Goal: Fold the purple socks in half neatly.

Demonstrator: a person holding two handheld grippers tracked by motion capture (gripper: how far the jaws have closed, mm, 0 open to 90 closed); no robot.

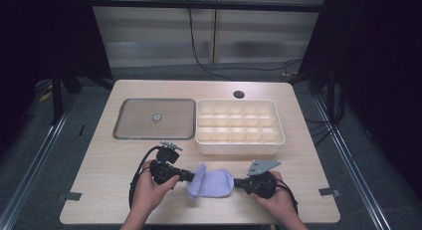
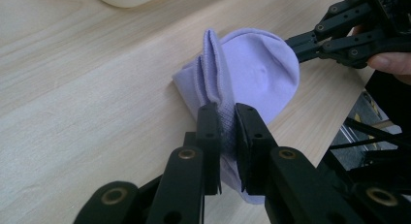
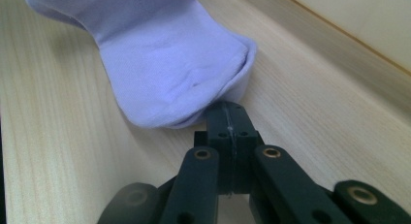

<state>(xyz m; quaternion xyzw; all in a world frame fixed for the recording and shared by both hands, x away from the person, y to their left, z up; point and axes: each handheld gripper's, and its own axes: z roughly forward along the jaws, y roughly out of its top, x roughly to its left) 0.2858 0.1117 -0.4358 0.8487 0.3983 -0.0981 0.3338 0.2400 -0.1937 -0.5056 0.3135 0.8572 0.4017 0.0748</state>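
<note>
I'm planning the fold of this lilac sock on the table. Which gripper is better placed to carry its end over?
Probably left. The left gripper already pinches the sock at its raised cuff end, while the right gripper sits shut at the toe edge, pinning it.

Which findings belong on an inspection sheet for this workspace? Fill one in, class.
Surface: pale wooden table, round hole near far edge.
Job's things: folded lilac fabric sock lying flat.
Clutter: cream plastic compartment tray; grey flat square lid.
Grippers: left gripper pinches the sock's cuff; right gripper shut at its toe edge.
Cables: black cable loops from the left gripper.
Surroundings: grey floor, dark curtains.
</note>
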